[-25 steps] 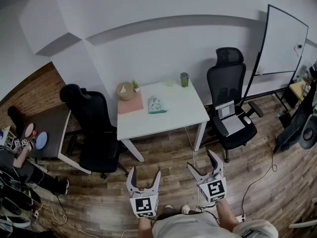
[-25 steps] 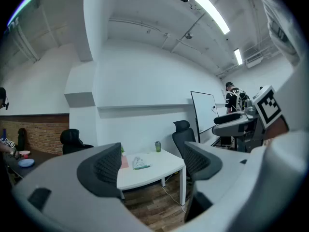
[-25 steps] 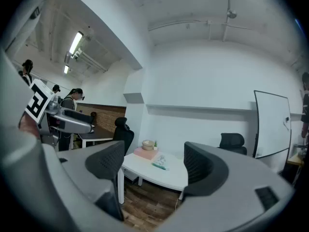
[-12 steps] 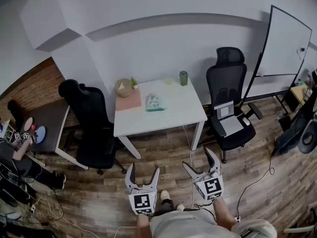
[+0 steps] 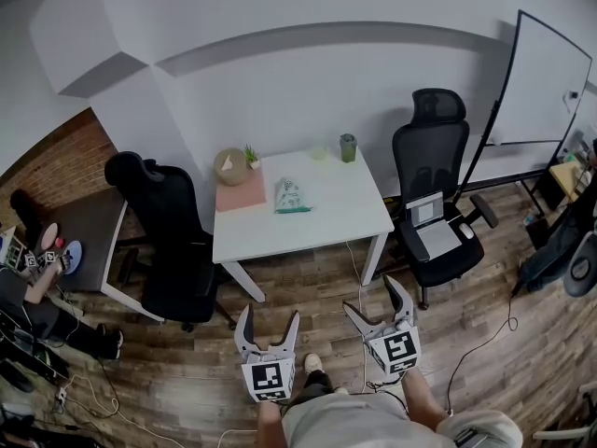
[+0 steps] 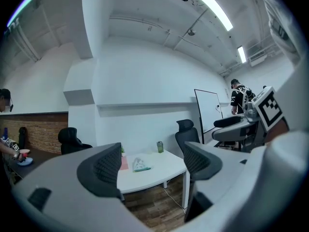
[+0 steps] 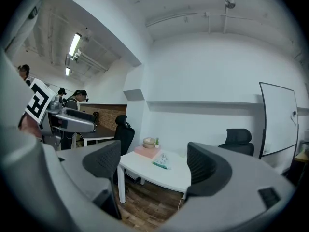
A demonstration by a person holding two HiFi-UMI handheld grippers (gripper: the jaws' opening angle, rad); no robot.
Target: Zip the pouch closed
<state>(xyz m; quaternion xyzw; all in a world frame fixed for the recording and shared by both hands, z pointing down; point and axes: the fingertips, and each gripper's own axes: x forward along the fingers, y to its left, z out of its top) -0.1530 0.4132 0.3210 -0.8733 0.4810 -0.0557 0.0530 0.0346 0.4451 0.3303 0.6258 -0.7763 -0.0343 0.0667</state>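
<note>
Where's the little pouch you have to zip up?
In the head view, the pouch lies near the middle of the white table, just right of the pink pad and left of the green cup.

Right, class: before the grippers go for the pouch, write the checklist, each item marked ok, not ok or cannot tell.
Pouch lying on the white table: ok.
Left gripper open, nothing between its jaws: ok.
Right gripper open, jaws have just been opening wider, nothing between them: ok.
Grippers within reach of the pouch: not ok, both are well short of the table.
Pouch open or already zipped: cannot tell, too small.
</note>
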